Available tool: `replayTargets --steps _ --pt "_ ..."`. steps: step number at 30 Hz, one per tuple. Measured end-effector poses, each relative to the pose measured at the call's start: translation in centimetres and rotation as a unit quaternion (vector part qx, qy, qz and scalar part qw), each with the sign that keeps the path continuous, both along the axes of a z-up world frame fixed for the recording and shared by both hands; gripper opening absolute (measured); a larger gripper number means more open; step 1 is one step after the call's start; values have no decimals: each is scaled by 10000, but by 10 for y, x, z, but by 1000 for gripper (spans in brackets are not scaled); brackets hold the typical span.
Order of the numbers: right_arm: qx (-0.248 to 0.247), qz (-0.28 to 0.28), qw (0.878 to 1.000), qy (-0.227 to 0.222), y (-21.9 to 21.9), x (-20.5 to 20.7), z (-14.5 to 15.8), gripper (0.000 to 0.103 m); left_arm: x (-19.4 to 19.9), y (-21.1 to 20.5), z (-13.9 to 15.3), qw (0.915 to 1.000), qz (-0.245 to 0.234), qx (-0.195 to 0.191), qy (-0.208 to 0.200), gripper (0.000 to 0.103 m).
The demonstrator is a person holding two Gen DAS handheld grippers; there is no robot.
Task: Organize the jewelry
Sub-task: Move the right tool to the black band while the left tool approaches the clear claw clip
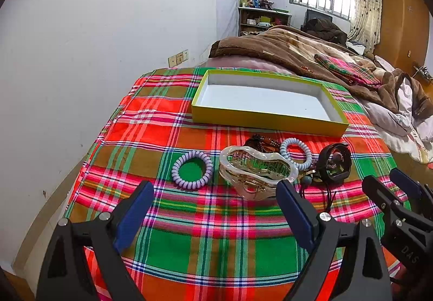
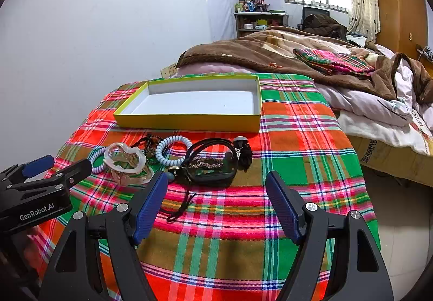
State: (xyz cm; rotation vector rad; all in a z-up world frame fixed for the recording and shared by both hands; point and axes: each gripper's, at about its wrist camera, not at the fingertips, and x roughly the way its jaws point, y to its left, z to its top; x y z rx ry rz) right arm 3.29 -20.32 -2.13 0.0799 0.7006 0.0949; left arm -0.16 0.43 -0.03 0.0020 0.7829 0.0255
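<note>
An empty yellow-green box [image 1: 268, 118] [image 2: 189, 122] with a white inside lies on the plaid cloth. In front of it lie a purple coil hair tie [image 1: 192, 169], a clear hair claw [image 1: 255, 169] [image 2: 127, 161], a pale blue coil tie [image 1: 296, 152] [image 2: 171, 149], dark beads [image 1: 261, 141], and a black hair clip with cords [image 1: 334, 164] [image 2: 213, 163]. My left gripper [image 1: 215, 206] is open and empty, just short of the claw. My right gripper [image 2: 216, 198] is open and empty, just short of the black clip.
The plaid cloth [image 1: 205, 241] covers the near end of a bed. A brown blanket [image 1: 270, 49] and white bedding [image 2: 379, 111] lie behind and to the right. A white wall is on the left. Each gripper shows at the edge of the other's view.
</note>
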Motion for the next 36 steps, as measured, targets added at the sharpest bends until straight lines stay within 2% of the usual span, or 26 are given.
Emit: replayTargets --steps 30,36 --pt "17 -42 10000 -4 -1 3 0 75 4 4 -3 9999 -47 22 110 93" --pt "20 -87 9999 47 -5 9 -5 75 8 13 -8 9997 -6 -111 214 93"
